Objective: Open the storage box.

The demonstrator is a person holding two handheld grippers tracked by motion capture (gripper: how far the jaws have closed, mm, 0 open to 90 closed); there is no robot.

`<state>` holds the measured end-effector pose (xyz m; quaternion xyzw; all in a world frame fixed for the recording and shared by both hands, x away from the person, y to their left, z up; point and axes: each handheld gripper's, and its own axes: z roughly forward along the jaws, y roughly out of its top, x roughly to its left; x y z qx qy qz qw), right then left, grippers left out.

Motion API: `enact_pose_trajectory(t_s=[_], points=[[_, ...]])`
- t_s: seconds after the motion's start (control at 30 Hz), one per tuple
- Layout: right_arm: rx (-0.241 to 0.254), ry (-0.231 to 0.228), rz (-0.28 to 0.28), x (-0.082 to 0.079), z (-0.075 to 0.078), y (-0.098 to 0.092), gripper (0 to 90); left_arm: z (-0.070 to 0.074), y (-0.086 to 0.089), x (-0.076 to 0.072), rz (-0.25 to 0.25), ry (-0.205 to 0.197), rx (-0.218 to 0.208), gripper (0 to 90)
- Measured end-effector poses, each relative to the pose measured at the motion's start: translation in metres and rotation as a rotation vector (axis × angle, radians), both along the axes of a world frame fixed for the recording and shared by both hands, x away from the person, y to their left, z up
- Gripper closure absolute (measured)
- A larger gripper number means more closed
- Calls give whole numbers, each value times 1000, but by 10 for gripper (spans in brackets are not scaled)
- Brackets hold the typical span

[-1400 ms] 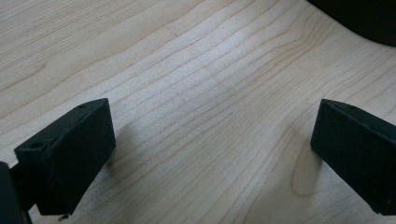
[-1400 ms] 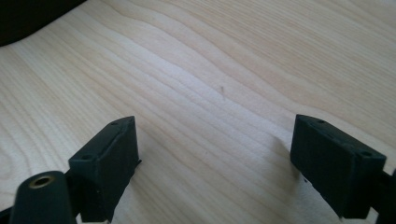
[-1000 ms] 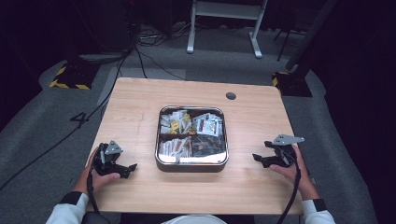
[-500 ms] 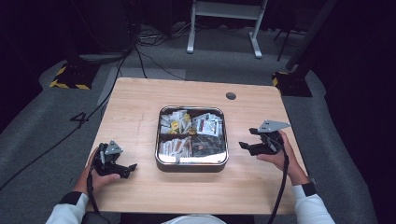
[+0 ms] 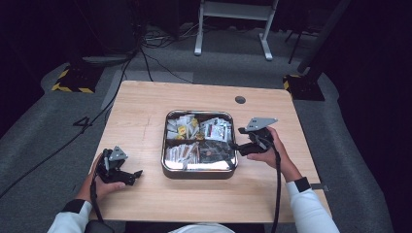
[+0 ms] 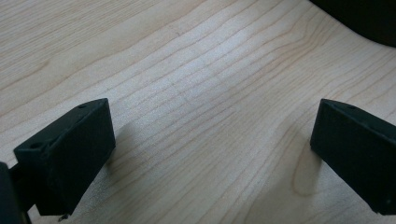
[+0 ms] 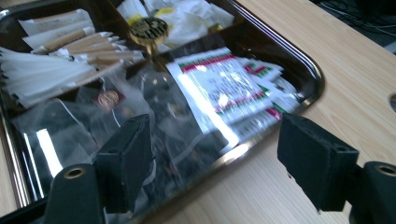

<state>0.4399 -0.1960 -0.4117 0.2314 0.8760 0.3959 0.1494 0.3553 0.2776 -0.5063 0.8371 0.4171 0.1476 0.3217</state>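
Note:
A square metal tray (image 5: 199, 174) with four compartments sits mid-table. It holds white paper sticks (image 7: 56, 56), green-and-red printed sachets (image 7: 224, 88), clear bags with dark contents (image 7: 107, 112) and pale sachets (image 7: 177, 18). My right gripper (image 5: 234, 144) hovers at the tray's right rim (image 7: 280, 41), pointing in over the near-right compartment. Its jaws (image 7: 215, 154) are open, have just closed a little, and have nothing between them. My left gripper (image 5: 132, 177) rests low at the table's front left. Its jaws (image 6: 210, 154) stand wide open over bare wood.
A small gold round knob (image 7: 148, 29) stands at the tray's centre divider. A dark round hole (image 5: 240, 99) is in the tabletop behind the right gripper. Cables and a white stand (image 5: 233, 24) lie on the floor beyond the far edge.
My right gripper has moved left and a little up from the table's right side to the tray's right rim. The left gripper has stayed put.

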Motion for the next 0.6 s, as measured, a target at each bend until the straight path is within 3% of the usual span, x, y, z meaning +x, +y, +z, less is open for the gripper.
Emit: enact_pose_trajectory(t_s=[0.07, 0.13, 0.17, 0.23, 0.33, 0.6], points=[[-21, -13, 17, 3, 0, 17, 280, 0, 0, 0, 0, 0, 0, 2], [-22, -12, 26, 4, 0, 21, 282, 0, 0, 0, 0, 0, 0, 1], [-29, -5, 48, 7, 0, 34, 286, 0, 0, 0, 2, 2, -3, 2], [-31, -2, 54, 8, 0, 38, 288, 0, 0, 0, 2, 1, -2, 2], [-39, 3, 91, 13, -1, 61, 301, 0, 0, 0, 0, 0, 0, 2], [-58, 32, 138, 21, -7, 96, 325, 0, 0, 0, 0, 0, 0, 2]])
